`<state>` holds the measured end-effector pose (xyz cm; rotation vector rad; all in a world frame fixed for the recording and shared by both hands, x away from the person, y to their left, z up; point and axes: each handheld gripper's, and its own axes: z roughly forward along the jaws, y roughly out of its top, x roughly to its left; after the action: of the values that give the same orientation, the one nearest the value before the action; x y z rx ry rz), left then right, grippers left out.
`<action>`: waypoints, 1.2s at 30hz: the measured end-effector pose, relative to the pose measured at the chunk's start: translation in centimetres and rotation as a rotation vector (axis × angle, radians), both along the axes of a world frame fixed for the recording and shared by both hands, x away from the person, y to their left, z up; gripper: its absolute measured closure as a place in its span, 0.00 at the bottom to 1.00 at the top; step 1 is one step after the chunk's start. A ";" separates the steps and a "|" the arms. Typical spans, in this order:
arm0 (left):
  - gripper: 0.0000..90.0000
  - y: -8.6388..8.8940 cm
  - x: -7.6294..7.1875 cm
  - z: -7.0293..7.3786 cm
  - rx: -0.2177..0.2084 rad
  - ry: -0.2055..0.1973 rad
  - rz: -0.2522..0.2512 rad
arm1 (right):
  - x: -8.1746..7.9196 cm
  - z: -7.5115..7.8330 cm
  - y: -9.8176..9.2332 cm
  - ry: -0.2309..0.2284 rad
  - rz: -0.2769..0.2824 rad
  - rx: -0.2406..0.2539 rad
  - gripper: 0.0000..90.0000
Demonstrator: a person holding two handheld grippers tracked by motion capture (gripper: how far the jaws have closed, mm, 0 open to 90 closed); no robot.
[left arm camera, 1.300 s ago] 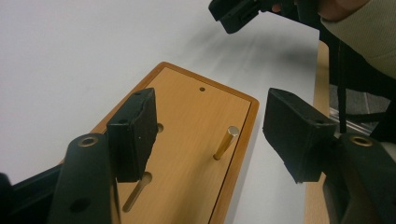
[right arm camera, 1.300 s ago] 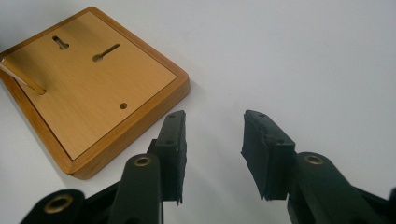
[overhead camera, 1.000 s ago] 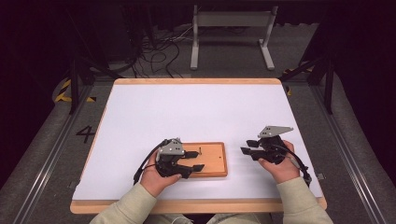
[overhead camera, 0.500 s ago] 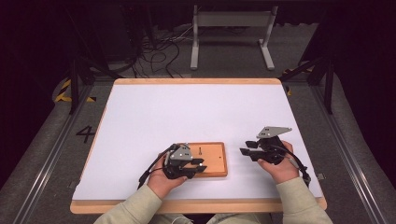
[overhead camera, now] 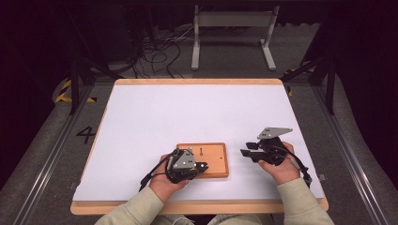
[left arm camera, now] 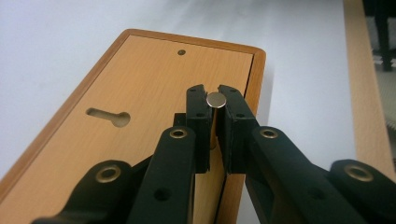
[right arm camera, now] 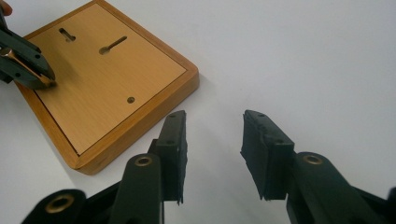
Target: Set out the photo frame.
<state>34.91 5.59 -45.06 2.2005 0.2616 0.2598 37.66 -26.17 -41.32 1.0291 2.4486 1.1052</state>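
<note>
Lying near the white worktop's (overhead camera: 197,112) front edge: wooden board (overhead camera: 213,157), left gripper (left arm camera: 215,109) having just been closing, clamping its metal pin (left arm camera: 215,99); right gripper (right arm camera: 212,140) gaping.

Left gripper (overhead camera: 202,167): black body, grey three-cornered plate with small dark screw holes on top, black cable trailing behind. Jaws were matt black links with brass-coloured rivets and ribbed black pads (left arm camera: 200,122). Right gripper (overhead camera: 248,153): same build, grey plate, black cable. Pads (right arm camera: 266,154) were layered, with small screw holes. Sleeves (overhead camera: 300,201): beige knit, covering both forearms.
</note>
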 end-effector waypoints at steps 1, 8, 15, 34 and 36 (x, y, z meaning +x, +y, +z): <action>0.93 0.0 -0.1 0.0 0.010 -0.014 -0.005 | 0.0 0.0 0.0 -0.002 0.000 0.002 0.66; 0.92 -0.2 -1.0 0.0 0.052 -0.142 -0.028 | -0.1 0.3 0.2 -0.021 0.008 0.016 0.63; 0.92 -0.3 -2.2 -0.3 0.078 -0.252 -0.041 | 0.0 0.7 0.9 0.004 0.015 0.040 0.56; 0.93 -0.4 -4.0 -1.0 0.104 -0.381 -0.029 | 2.4 -0.5 4.2 0.235 0.038 0.126 0.30; 0.93 -0.4 -4.0 -1.0 0.101 -0.383 -0.024 | 2.7 -0.7 4.6 0.248 0.043 0.120 0.29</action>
<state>30.88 5.22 -46.07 2.1978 0.0100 0.6829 40.40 -21.59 -41.99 1.2210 2.6341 1.2162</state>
